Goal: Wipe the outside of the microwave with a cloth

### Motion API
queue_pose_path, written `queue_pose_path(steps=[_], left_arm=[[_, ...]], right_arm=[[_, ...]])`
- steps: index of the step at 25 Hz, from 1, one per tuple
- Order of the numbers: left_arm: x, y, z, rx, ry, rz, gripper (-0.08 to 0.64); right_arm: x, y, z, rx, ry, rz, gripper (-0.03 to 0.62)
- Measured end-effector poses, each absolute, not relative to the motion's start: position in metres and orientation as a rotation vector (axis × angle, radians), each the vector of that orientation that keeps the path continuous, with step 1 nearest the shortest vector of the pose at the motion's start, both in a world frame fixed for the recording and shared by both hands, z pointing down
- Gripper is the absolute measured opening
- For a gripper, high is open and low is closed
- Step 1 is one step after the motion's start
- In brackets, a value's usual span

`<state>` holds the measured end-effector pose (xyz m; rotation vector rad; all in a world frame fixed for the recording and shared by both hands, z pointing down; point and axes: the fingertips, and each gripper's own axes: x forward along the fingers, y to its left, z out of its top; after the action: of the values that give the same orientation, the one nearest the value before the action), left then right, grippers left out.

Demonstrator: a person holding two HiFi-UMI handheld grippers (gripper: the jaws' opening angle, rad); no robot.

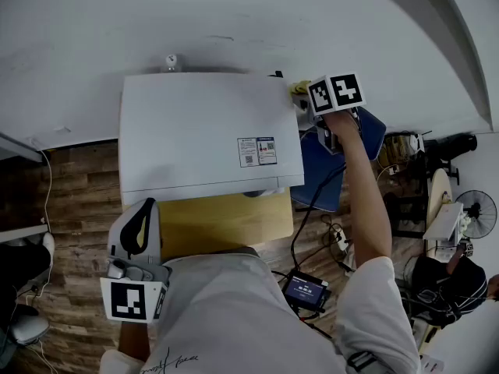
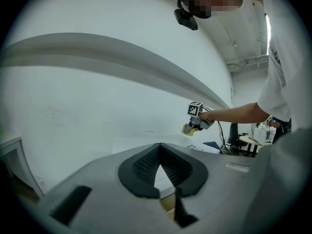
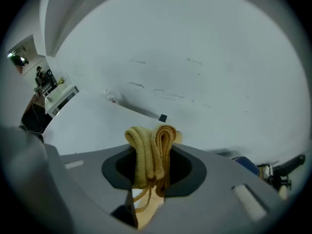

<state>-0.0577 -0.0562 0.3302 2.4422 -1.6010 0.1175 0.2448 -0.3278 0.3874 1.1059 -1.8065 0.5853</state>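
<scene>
The white microwave (image 1: 203, 135) fills the middle of the head view, seen from above, with a printed label (image 1: 256, 151) near its front right. My right gripper (image 1: 306, 100) is at its back right top corner, shut on a folded yellow cloth (image 1: 299, 89). In the right gripper view the cloth (image 3: 148, 152) bulges out between the jaws over the white top (image 3: 92, 126). My left gripper (image 1: 137, 228) is held low at the microwave's front left corner, shut with nothing in it (image 2: 160, 164). The left gripper view shows the right gripper (image 2: 191, 127) and cloth (image 2: 186, 129) far across the top.
A white wall rises right behind the microwave. A yellowish wooden table (image 1: 226, 220) sticks out under its front. A blue seat (image 1: 327, 170), cables and a black box (image 1: 304, 291) lie to the right, with a fan (image 1: 475, 209) further off.
</scene>
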Motion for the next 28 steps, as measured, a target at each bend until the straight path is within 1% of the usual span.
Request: queue_pose_path(steps=[10, 14, 28], left_arm=[[-0.058, -0.059, 0.331, 2.446, -1.596, 0.108, -0.005], [-0.060, -0.057, 0.335, 2.446, -1.578, 0.097, -0.005], [-0.079, -0.051, 0.336, 2.477, -1.538, 0.101, -0.005]], right_arm=[[0.250, -0.327, 0.408, 1.128, -1.699, 0.522, 0.123], [0.248, -0.324, 0.409, 1.168, -1.698, 0.547, 0.123], [0.212, -0.316, 0.408, 1.185, -1.719, 0.574, 0.123]])
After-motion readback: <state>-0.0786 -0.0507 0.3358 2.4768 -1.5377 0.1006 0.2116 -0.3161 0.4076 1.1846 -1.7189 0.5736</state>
